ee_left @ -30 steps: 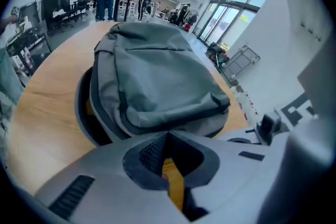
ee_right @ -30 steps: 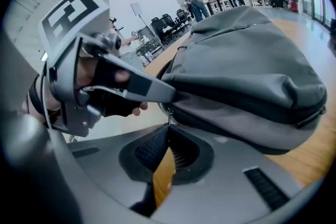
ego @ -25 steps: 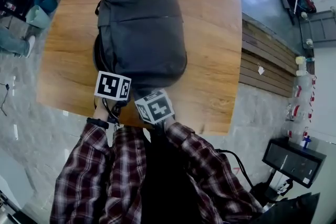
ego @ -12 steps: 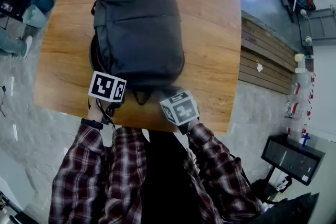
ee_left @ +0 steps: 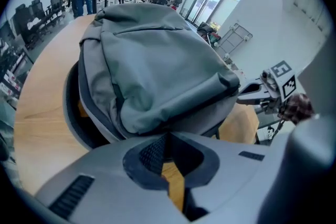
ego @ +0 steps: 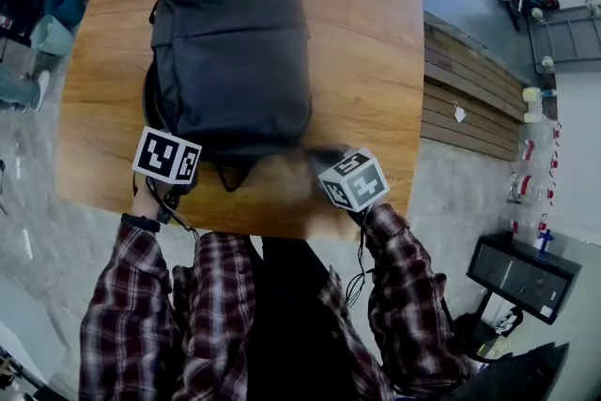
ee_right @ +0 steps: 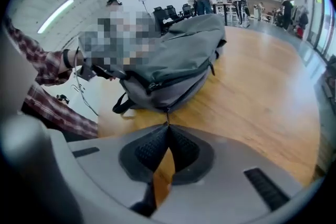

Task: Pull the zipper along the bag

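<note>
while left gripper [ee_left: 167, 136] grips the bag [ego: 230, 52], right gripper [ee_right: 167, 126] pinches its zipper [ee_right: 167, 113].

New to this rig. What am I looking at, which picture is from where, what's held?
No robot: a person holds a two-jaw gripper in each hand; the marker cubes belong to the grippers. The head view looks down from the person's head; the other two cameras ride on the grippers, looking along their jaws. A dark grey backpack lies on a wooden table. The left gripper is shut on the backpack's near edge. The right gripper is shut on its zipper pull.
</note>
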The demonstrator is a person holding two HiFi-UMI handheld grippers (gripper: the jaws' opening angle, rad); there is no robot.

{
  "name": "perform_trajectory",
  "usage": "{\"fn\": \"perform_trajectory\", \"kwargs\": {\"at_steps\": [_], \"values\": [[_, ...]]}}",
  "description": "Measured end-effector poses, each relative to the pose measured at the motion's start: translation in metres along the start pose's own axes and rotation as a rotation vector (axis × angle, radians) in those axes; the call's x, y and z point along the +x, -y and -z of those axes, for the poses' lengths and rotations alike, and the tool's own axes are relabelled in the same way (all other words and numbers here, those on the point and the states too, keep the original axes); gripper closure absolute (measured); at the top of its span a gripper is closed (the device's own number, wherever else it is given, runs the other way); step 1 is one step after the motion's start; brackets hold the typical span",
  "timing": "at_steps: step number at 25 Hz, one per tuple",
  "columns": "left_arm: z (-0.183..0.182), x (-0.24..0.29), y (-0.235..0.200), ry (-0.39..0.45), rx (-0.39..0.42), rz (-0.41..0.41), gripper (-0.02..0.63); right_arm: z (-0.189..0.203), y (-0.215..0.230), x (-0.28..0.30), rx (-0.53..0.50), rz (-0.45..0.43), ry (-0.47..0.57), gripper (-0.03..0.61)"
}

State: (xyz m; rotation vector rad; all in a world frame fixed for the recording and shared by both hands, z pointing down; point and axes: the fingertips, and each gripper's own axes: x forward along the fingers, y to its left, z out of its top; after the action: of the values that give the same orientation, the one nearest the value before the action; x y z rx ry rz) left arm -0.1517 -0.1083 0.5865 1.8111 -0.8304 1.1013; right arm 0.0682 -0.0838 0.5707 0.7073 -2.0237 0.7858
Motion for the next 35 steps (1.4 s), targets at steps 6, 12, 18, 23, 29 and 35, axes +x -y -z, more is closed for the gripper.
{"fn": "perform_trajectory", "kwargs": {"at_steps": [6,12,18,23,29,35], "values": [[-0.02,-0.036,-0.092,0.034,0.044,-0.375,0.606,-0.029,-0.11,0.033,-0.082,-0.186,0.05,0.569],[-0.006,-0.082,-0.085,0.257,-0.279,-0.303,0.606,-0.05,-0.186,0.073,-0.051,-0.239,0.042,0.569],[0.018,-0.058,0.004,0.272,-0.37,0.078,0.606,-0.059,-0.204,0.094,-0.042,-0.241,0.042,0.569],[0.051,-0.027,-0.028,0.205,-0.288,-0.141,0.606,-0.058,-0.195,0.1,-0.088,-0.186,0.03,0.569],[0.053,-0.017,-0.037,0.121,-0.202,-0.164,0.606,-0.063,-0.176,0.097,-0.232,-0.109,0.023,0.569],[0.052,-0.016,-0.038,0.109,-0.229,-0.121,0.606,-0.06,-0.133,0.082,-0.258,-0.072,0.02,0.568]]}}
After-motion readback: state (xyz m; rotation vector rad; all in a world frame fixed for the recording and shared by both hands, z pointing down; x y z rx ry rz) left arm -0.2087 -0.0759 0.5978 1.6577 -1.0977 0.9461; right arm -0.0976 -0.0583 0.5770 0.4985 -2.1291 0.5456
